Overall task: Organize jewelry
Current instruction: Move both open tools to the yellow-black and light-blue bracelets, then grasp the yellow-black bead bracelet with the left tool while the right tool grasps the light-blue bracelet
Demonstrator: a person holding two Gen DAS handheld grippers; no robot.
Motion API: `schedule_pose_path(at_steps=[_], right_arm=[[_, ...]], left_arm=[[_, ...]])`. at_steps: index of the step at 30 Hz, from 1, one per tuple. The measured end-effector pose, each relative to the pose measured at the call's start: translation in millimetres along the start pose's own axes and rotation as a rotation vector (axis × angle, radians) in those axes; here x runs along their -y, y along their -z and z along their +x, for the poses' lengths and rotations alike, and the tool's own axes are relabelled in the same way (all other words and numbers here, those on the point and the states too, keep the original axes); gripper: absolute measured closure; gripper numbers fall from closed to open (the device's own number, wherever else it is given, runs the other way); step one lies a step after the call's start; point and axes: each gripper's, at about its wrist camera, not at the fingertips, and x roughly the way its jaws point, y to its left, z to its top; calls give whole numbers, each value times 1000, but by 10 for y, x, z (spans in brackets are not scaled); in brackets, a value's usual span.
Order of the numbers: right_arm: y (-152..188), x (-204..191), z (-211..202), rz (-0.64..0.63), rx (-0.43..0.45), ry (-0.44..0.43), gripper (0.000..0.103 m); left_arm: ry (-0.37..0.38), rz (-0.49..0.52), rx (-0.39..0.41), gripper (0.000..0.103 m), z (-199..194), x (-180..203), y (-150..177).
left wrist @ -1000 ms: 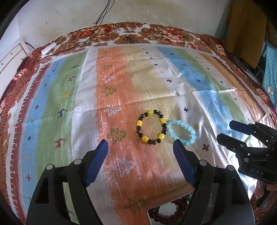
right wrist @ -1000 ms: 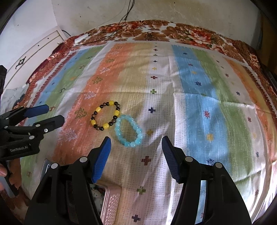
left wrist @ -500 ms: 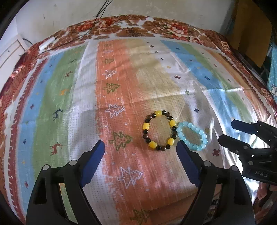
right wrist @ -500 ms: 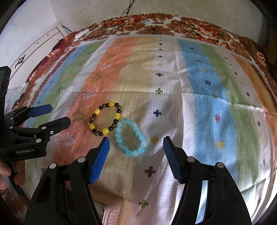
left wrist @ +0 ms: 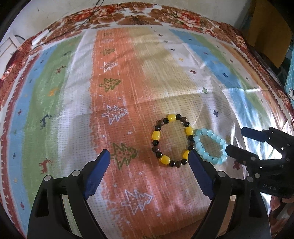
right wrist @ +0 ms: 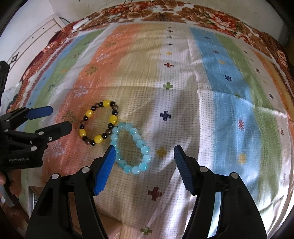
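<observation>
Two beaded bracelets lie side by side on a striped patterned cloth [left wrist: 119,60] printed with little trees, deer and crosses. In the left wrist view, the yellow and dark-bead bracelet [left wrist: 171,140] sits right of centre on the orange stripe, and the pale blue bead bracelet [left wrist: 211,146] touches its right side, lying on a lighter patch of cloth. In the right wrist view the same pair appears left of centre: the yellow and dark-bead bracelet [right wrist: 99,125] above and to the left, the pale blue bead bracelet [right wrist: 131,148] below and to the right, the two meeting at one point.

The left gripper [left wrist: 148,161] is spread wide with nothing between its blue-padded fingers; its right finger tip sits at the lower right edge of the yellow and dark bracelet, so most of that bracelet lies in the gap ahead of the fingers. From the right wrist view, the left gripper [right wrist: 55,119] enters at the left edge, its lower finger tip just beside the yellow bracelet.

The right gripper [right wrist: 144,153] is likewise wide apart and holds nothing; its left finger tip overlaps the blue bracelet's left side in the picture, though I cannot tell if it touches. In the left wrist view, the right gripper [left wrist: 234,140] comes in from the right edge, one finger tip at the blue bracelet's right rim.

A floral bedspread border [left wrist: 165,16] runs along the top of the frame.
</observation>
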Motion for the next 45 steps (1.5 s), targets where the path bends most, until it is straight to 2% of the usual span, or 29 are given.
schedule_pose_path(at_steps=[6, 14, 16, 23, 25, 28, 29, 30, 32, 33, 34, 40, 45], right_arm=[[-41, 56, 135, 20, -33, 6, 38], [-65, 59, 287, 19, -54, 27, 38], [-82, 59, 309, 15, -53, 31, 38], [-74, -8, 385, -26, -58, 72, 38], [-72, -6, 385, -27, -59, 66, 38], [-64, 7, 378, -28, -51, 70, 50], [-65, 5, 371, -28, -50, 65, 58], [-67, 4, 361, -27, -50, 52, 71], [-63, 1, 359, -20, -62, 13, 86], [-54, -4, 357, -20, -66, 7, 87], [-44, -21, 356, -34, -67, 8, 87], [-40, 28, 326, -6, -75, -43, 91], [-13, -5, 222, -22, -57, -45, 91]], left_arm=[[26, -24, -34, 18, 151, -20, -73], [13, -12, -64, 20, 343, -25, -93], [14, -12, -73, 30, 383, -44, -97], [-19, 18, -72, 34, 447, -20, -95], [-53, 54, -70, 43, 472, 13, -79], [-78, 57, -69, 56, 471, -12, -84], [-81, 55, -70, 61, 468, -23, -92], [-88, 49, -70, 72, 461, -44, -95], [-100, 46, -69, 86, 457, -63, -84], [-107, 57, -71, 93, 461, -47, -75], [-113, 68, -71, 94, 456, -37, -67], [-93, 65, -81, 94, 404, -49, -83], [-65, 42, -56, 94, 227, -49, -79]])
